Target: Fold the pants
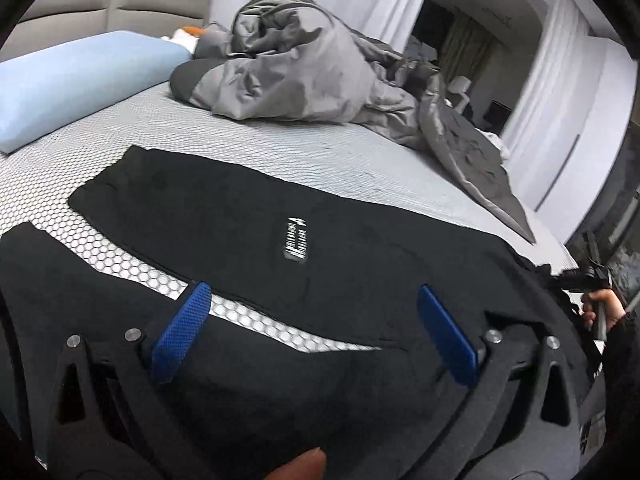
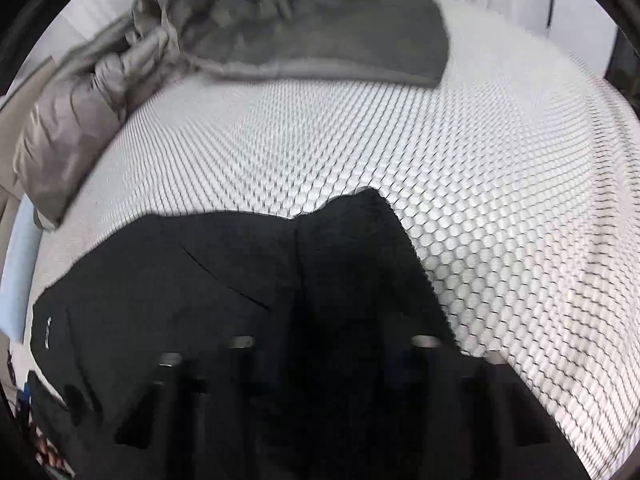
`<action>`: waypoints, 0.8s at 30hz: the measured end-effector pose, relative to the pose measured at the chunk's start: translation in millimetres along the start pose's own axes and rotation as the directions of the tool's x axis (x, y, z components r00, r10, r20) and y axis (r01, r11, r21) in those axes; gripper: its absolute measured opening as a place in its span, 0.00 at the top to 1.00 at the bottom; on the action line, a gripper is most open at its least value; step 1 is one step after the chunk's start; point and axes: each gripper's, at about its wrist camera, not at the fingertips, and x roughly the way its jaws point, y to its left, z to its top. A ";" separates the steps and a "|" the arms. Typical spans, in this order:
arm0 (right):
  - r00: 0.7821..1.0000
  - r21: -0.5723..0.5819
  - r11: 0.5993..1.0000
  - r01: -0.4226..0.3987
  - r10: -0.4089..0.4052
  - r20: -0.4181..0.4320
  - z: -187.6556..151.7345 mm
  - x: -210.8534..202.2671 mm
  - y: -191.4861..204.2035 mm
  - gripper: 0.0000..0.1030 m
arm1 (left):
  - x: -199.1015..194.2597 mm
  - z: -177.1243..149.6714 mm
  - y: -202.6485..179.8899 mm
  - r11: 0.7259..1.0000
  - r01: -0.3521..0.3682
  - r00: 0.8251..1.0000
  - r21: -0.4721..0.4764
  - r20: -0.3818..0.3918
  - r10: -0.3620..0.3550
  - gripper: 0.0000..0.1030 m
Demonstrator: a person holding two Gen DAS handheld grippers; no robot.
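Your bed [image 1: 280,152], covered in a white honeycomb-patterned sheet, carries a crumpled grey duvet [image 1: 304,68] and a light blue pillow [image 1: 80,80] at its far side, and the black pants [image 1: 248,216] lie spread flat across the near part, their small white label [image 1: 295,243] facing up. Your left gripper [image 1: 316,332] hovers over the pants with its blue fingers [image 1: 182,336] spread wide and nothing between them. Your right gripper [image 2: 332,360] is blurred and dark against the black cloth; its jaws are nearly closed, but you cannot tell whether they pinch the fabric.
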 end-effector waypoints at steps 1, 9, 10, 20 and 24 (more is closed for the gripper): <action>1.000 -0.023 1.000 0.016 -0.016 0.020 4.2 -2.5 2.0 0.90 | 1.4 1.7 4.4 1.000 -0.005 1.000 -0.004 -0.002 0.005 0.01; 0.981 0.047 0.991 0.123 -0.129 0.147 40.1 -21.5 -15.3 0.74 | 8.7 9.4 27.5 0.997 -0.051 0.999 -0.054 -0.019 0.050 0.01; 0.984 0.040 0.992 0.119 -0.123 0.130 37.8 -23.7 -11.3 0.69 | 8.6 9.3 27.0 0.998 -0.054 0.998 -0.045 -0.019 0.053 0.01; 0.889 -0.026 0.999 -0.039 0.046 0.455 -89.7 -139.6 47.2 0.05 | 0.0 -12.6 -3.3 0.997 -0.014 0.998 0.078 -0.054 0.018 0.01; 0.899 -0.159 0.983 -0.093 0.152 0.411 -158.0 -140.0 94.4 0.05 | -3.1 -31.2 -43.8 0.979 0.027 0.997 0.201 -0.080 -0.011 0.01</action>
